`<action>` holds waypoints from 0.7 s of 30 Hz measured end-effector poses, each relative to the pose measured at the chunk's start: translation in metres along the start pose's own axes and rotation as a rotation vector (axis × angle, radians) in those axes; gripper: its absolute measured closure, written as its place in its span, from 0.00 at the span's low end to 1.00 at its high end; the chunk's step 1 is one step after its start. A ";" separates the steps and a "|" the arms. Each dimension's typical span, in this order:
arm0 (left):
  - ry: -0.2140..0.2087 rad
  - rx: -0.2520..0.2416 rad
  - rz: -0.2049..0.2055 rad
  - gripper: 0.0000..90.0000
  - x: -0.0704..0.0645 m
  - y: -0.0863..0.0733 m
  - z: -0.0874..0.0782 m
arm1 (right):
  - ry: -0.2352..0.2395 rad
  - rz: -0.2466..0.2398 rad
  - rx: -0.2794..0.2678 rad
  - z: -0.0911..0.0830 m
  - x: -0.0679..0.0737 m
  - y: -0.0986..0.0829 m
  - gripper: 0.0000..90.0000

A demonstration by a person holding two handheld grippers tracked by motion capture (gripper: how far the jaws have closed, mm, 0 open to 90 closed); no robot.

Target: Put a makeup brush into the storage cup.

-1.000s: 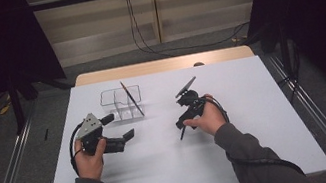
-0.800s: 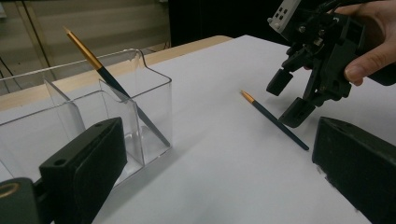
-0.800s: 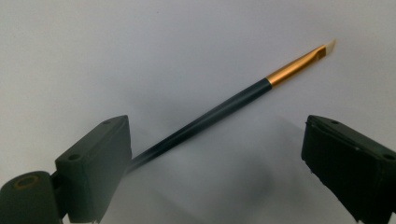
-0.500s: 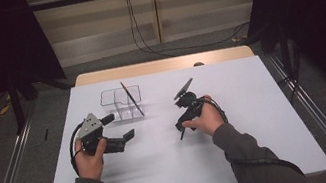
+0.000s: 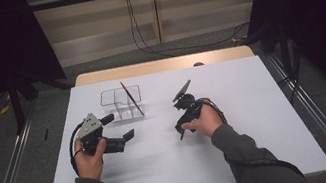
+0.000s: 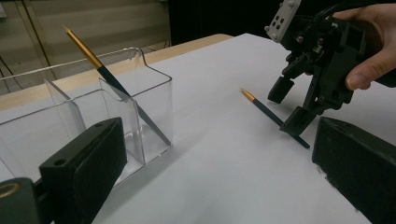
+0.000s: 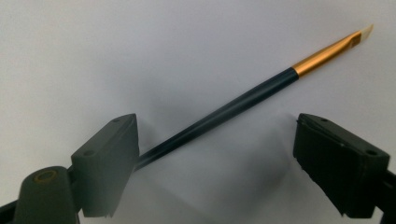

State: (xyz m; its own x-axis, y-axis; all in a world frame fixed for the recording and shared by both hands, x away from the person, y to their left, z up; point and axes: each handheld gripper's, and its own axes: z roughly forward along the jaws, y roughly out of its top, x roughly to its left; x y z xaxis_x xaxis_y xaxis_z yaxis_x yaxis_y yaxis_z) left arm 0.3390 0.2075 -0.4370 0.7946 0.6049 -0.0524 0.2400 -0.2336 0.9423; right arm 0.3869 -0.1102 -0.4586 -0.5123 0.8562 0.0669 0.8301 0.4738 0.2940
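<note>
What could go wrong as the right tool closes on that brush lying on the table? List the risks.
1. The right tool is open with the brush lying slantwise across the gap, near one jaw; closing may roll or flick it away.
2. The clear organiser already holds a leaning brush; adding another might knock it over.

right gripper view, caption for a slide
Open right claw poised over a dark brush lying on the white table.

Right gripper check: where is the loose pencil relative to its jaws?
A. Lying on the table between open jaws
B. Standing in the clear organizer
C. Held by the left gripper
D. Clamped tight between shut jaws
A: the right gripper has its jaws spread, with the pencil lying on the white table between them, unclamped.
</note>
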 end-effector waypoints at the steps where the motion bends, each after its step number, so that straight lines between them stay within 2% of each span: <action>1: -0.021 -0.004 0.002 0.03 0.001 0.000 0.000 | -0.004 0.000 0.002 0.000 0.000 0.000 0.17; 4: -0.021 -0.001 0.004 0.03 0.002 0.000 0.000 | 0.004 0.005 0.004 0.001 -0.001 0.000 0.18; 5: -0.004 0.000 0.003 0.03 0.001 0.000 0.000 | 0.002 0.003 0.007 0.001 -0.001 0.000 0.18; 6: -0.017 -0.006 0.001 0.03 0.001 -0.001 0.000 | 0.000 0.008 0.005 0.001 -0.001 0.000 0.18; 8: -0.004 -0.002 0.000 0.03 0.001 0.000 0.000 | -0.003 0.008 0.004 0.001 -0.001 0.000 0.20; 11: -0.020 -0.003 0.006 0.03 0.002 0.000 0.000 | -0.007 0.006 -0.005 0.000 -0.002 0.000 0.25; 13: -0.021 0.000 0.006 0.03 0.002 0.000 0.000 | -0.016 0.000 -0.003 -0.001 -0.002 -0.001 0.28; 17: 0.003 0.002 0.003 0.03 0.000 0.000 0.000 | -0.032 -0.029 -0.007 -0.001 -0.003 -0.002 0.32; 20: -0.004 0.000 0.002 0.03 0.000 0.000 0.000 | -0.036 -0.031 -0.005 -0.001 -0.002 -0.002 0.34; 21: -0.020 -0.001 0.005 0.03 0.001 0.000 0.000 | -0.036 -0.036 -0.001 -0.002 -0.003 -0.002 0.34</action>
State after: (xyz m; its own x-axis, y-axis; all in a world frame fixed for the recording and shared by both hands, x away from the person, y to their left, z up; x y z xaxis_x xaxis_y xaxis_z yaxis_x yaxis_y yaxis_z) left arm 0.3399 0.2087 -0.4372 0.8064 0.5888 -0.0546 0.2359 -0.2357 0.9428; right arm 0.3860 -0.1139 -0.4575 -0.5338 0.8453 0.0221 0.8110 0.5044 0.2964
